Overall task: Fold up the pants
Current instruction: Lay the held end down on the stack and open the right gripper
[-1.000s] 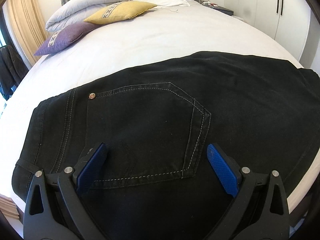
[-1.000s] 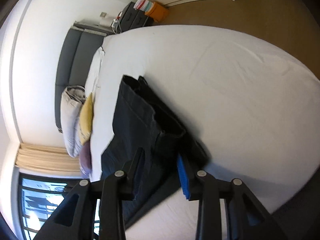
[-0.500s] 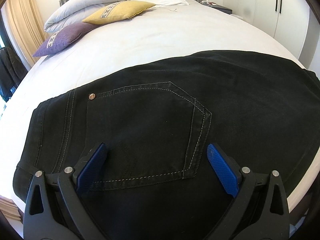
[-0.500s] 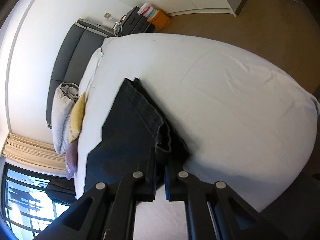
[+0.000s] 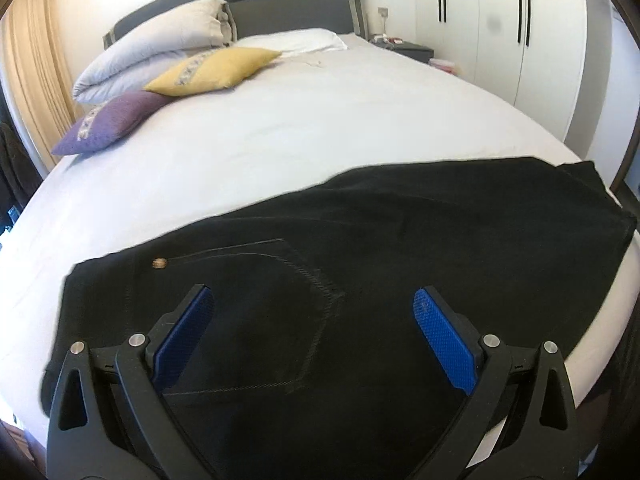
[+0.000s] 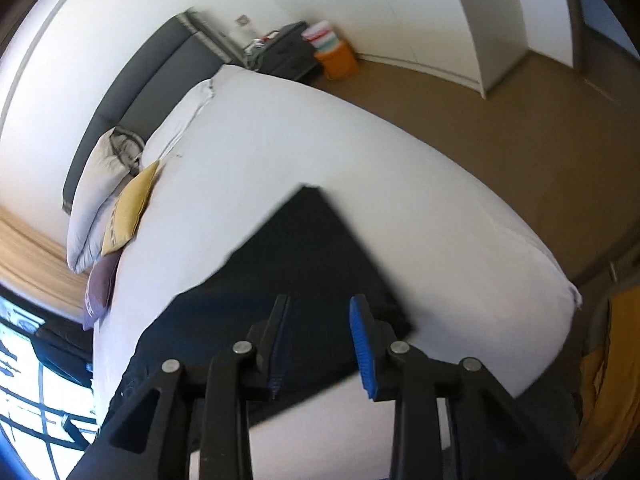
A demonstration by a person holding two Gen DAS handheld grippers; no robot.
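White bed [image 5: 320, 128] | black pants [image 5: 380, 248] near edge, soft, heavy denim | left gripper [image 5: 312, 336] spread, right gripper [image 6: 320, 344] parted, both empty | you pinch hems, far right.

No legible text or labels

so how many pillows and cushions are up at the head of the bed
4. A grey pillow leans against the headboard, a white pillow lies flat beside it, a yellow cushion rests in front, and a purple cushion sits nearest. More could be hidden behind.
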